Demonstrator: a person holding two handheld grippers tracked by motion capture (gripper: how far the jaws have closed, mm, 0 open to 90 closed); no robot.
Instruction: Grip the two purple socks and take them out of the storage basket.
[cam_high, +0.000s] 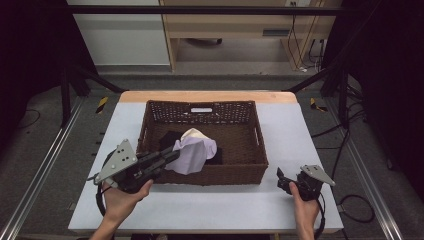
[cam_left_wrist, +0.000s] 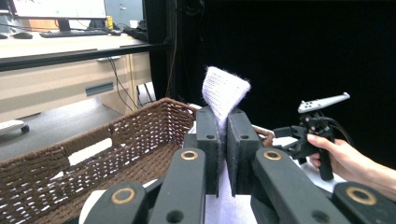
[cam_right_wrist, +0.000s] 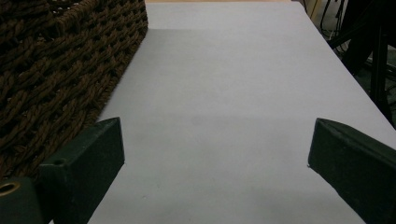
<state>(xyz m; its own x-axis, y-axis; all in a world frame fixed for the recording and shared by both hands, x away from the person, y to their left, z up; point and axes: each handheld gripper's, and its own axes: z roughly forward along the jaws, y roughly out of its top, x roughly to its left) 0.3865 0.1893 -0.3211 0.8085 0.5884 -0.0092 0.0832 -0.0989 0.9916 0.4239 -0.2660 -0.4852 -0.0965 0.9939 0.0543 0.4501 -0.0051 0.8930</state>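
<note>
A brown wicker basket (cam_high: 250, 170) stands in the middle of the table and holds a pale lilac knitted cloth (cam_high: 192, 152), a cream piece and a black garment (cam_high: 170, 139). My left gripper (cam_high: 172, 155) reaches over the basket's front left corner and is shut on the lilac cloth. In the left gripper view the cloth (cam_left_wrist: 224, 93) sticks up between the two black pads (cam_left_wrist: 208, 135), above the basket rim (cam_left_wrist: 140, 116). My right gripper (cam_high: 281, 179) rests on the table at the basket's front right corner, open, with only bare table (cam_right_wrist: 224, 102) between its jaws.
The pale tabletop (cam_high: 210, 205) extends in front of the basket and to both sides. The basket's woven wall (cam_right_wrist: 60, 70) lies close on the left of the right gripper. Metal frame rails (cam_high: 50, 150) run along the table's sides. Cables trail on the floor at the right.
</note>
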